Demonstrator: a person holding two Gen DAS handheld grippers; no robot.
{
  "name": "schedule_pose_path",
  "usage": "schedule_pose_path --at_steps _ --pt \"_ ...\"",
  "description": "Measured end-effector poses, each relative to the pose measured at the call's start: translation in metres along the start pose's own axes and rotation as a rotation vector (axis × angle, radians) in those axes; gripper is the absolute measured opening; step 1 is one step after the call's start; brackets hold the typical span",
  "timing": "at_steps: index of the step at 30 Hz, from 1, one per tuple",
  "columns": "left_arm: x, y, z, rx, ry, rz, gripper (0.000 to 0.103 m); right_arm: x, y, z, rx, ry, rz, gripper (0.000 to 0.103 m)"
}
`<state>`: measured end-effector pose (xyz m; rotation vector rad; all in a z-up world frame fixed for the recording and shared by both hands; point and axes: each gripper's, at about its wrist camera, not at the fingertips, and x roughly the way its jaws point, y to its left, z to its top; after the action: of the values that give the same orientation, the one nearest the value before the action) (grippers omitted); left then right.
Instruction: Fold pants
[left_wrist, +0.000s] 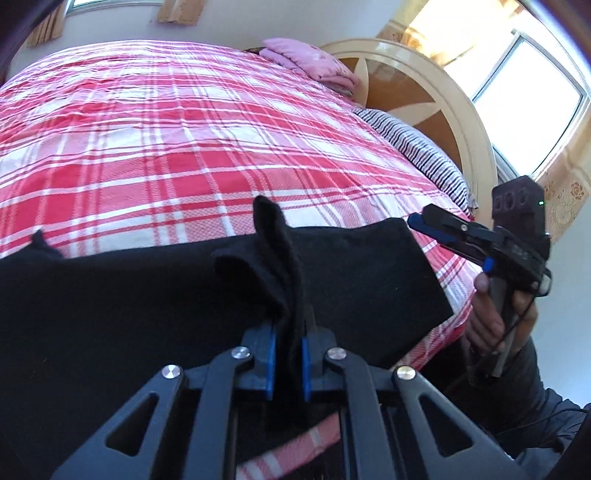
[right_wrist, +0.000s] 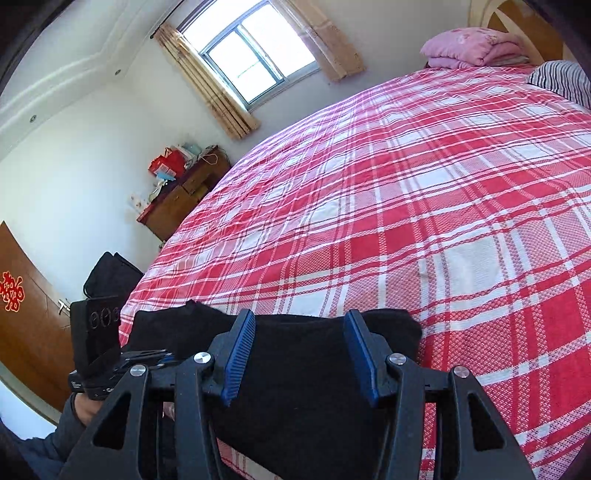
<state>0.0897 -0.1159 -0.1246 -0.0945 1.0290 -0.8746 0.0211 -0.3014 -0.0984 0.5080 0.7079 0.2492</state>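
At the bottom centre of the left wrist view the left tongs (left_wrist: 288, 354) are clamped on a pinched ridge of the black pants (left_wrist: 147, 295); the blue pads (left_wrist: 270, 360) squeeze the cloth from both sides, and a floppy tuft of it stands up just beyond the tips. The pants lie along the near edge of the bed (left_wrist: 184, 140), a dark band across the lower half of that frame, with one squared end reaching toward the lower right.

They look soft, light and limp, with a slightly fuzzy face that should not slip in rubber pads. Such cloth will sag and drag from wherever it is lifted, so a hold near a corner or a folded edge, through all layers, would likely carry it most neatly.

In the right wrist view the right tongs (right_wrist: 301, 354) stand about half open at the bottom centre, nothing between the pads, hovering above the black cloth without touching it as far as can be told. From the left camera they sit at the right edge, a hand (left_wrist: 491, 317) gripping the handle, clear of the pants' end.

Further off lies red plaid bedding, then a striped pillow (left_wrist: 424, 151) and folded pink quilt (left_wrist: 306, 59) by the headboard.
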Motion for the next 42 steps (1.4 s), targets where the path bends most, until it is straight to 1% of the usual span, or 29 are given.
schedule_pose_path --at_steps 3,6,7,9,11,12,13,14,16,18,20,21,22,23,25,27,29,30,32,37,39,40,42 --pt "-0.010 0.004 -0.004 -0.009 -0.015 0.014 0.011 -0.003 0.002 -0.001 -0.006 -0.005 0.009 0.052" --pt "-0.010 0.019 -0.006 -0.042 -0.011 0.033 0.011 0.000 0.008 -0.004 -0.032 0.016 0.037 0.052" --pt "-0.009 0.023 -0.007 -0.051 -0.009 0.042 0.011 0.001 0.012 -0.006 -0.047 0.030 0.049 0.052" --pt "-0.002 0.030 -0.009 -0.053 0.003 0.033 0.011 0.005 0.017 -0.010 -0.071 0.068 0.061 0.052" --pt "0.005 0.033 -0.013 -0.056 0.010 0.058 0.011 0.012 0.020 -0.016 -0.101 0.123 0.062 0.052" --pt "0.008 0.033 -0.016 -0.046 0.011 0.066 0.012 0.020 0.020 -0.020 -0.114 0.163 0.034 0.052" --pt "0.009 0.033 -0.018 -0.038 0.009 0.073 0.013 0.031 0.016 -0.025 -0.119 0.213 -0.046 0.052" --pt "0.010 0.031 -0.019 -0.029 -0.002 0.081 0.014 0.037 0.010 -0.027 -0.110 0.226 -0.082 0.052" --pt "0.009 0.030 -0.020 -0.017 -0.008 0.089 0.015 0.038 0.003 -0.030 -0.114 0.190 -0.058 0.053" --pt "0.008 0.031 -0.019 -0.014 -0.014 0.086 0.016 0.035 0.006 -0.028 -0.131 0.194 -0.062 0.052" --pt "0.006 0.032 -0.019 -0.014 -0.021 0.085 0.017 0.023 0.011 -0.024 -0.130 0.173 -0.067 0.052" --pt "0.003 0.032 -0.019 -0.010 -0.028 0.096 0.021 0.016 0.015 -0.024 -0.140 0.170 -0.061 0.052" --pt "0.000 0.032 -0.019 -0.005 -0.040 0.116 0.029 0.011 0.018 -0.024 -0.152 0.175 -0.045 0.052" --pt "-0.003 0.032 -0.020 0.000 -0.053 0.140 0.034 0.005 0.021 -0.027 -0.169 0.183 -0.026 0.052" --pt "-0.009 0.034 -0.019 0.006 -0.086 0.201 0.055 -0.006 0.030 -0.038 -0.221 0.206 -0.005 0.052" --pt "-0.010 0.037 -0.019 0.017 -0.095 0.249 0.062 -0.011 0.037 -0.057 -0.280 0.241 -0.017 0.052" --pt "-0.008 0.039 -0.020 0.017 -0.087 0.257 0.062 -0.004 0.036 -0.072 -0.315 0.297 -0.071 0.053" --pt "-0.007 0.040 -0.020 0.015 -0.083 0.256 0.062 -0.001 0.033 -0.077 -0.328 0.311 -0.095 0.053" --pt "-0.006 0.038 -0.021 0.029 -0.082 0.270 0.062 0.002 0.029 -0.081 -0.335 0.302 -0.086 0.053" --pt "-0.006 0.039 -0.020 0.033 -0.079 0.278 0.064 -0.004 0.025 -0.070 -0.274 0.312 -0.053 0.053" --pt "-0.005 0.038 -0.021 0.038 -0.080 0.283 0.064 -0.005 0.032 -0.063 -0.279 0.288 -0.070 0.053" --pt "-0.005 0.037 -0.021 0.043 -0.079 0.287 0.065 -0.007 0.037 -0.057 -0.287 0.260 -0.083 0.053" --pt "-0.005 0.036 -0.021 0.049 -0.076 0.293 0.065 -0.006 0.041 -0.049 -0.281 0.229 -0.074 0.053"
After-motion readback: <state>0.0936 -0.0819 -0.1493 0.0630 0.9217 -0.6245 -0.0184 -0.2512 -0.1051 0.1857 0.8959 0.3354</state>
